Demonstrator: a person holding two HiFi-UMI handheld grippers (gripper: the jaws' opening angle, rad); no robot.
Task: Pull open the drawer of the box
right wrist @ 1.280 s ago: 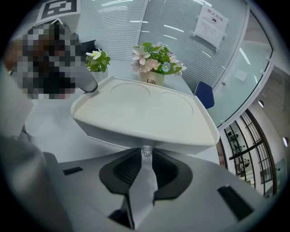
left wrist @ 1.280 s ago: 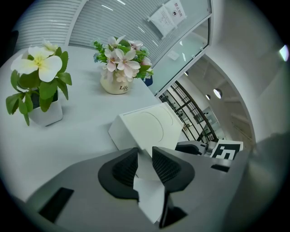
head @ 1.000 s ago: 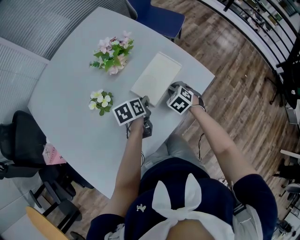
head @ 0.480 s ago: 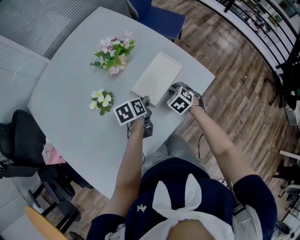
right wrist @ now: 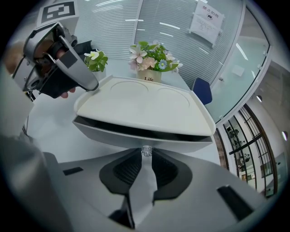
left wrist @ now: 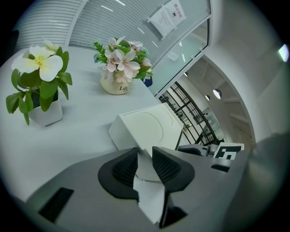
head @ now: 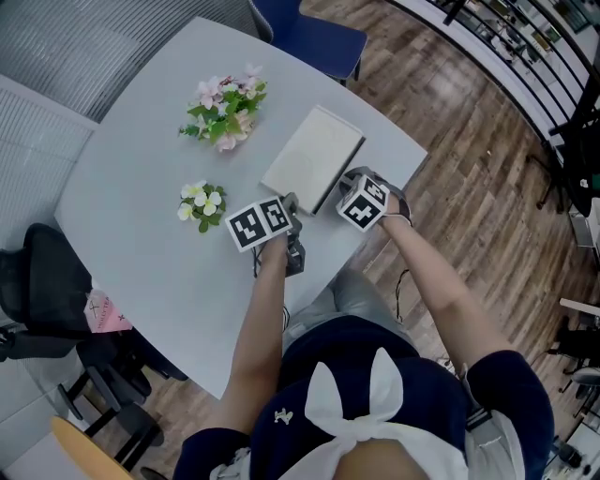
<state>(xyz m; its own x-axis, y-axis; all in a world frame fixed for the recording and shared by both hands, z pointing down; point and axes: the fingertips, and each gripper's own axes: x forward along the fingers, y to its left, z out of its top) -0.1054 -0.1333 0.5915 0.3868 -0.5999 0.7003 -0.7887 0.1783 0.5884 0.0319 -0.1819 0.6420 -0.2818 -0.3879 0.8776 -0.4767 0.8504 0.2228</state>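
Observation:
A flat white box (head: 314, 155) lies on the round grey table (head: 141, 141). In the right gripper view its drawer front (right wrist: 140, 135) faces me, with a dark gap under the lid. A small clear knob (right wrist: 146, 151) sticks out of the drawer front, and my right gripper (right wrist: 145, 156) is shut on it. My left gripper (left wrist: 145, 152) is clamped on the box's near corner (left wrist: 136, 136), with white wall filling the gap between its pads. In the head view the left gripper (head: 292, 206) is at the box's near edge and the right gripper (head: 341, 180) is at its right side.
A pot of pink flowers (head: 227, 108) stands beyond the box, and a small pot of white flowers (head: 202, 200) stands to the left of my left gripper. The table's edge (head: 375, 234) runs just behind my hands. A blue chair (head: 314, 28) and a black chair (head: 37, 281) stand around the table.
My right gripper has shifted a touch to the right with the knob. The left gripper and the box body look unmoved.

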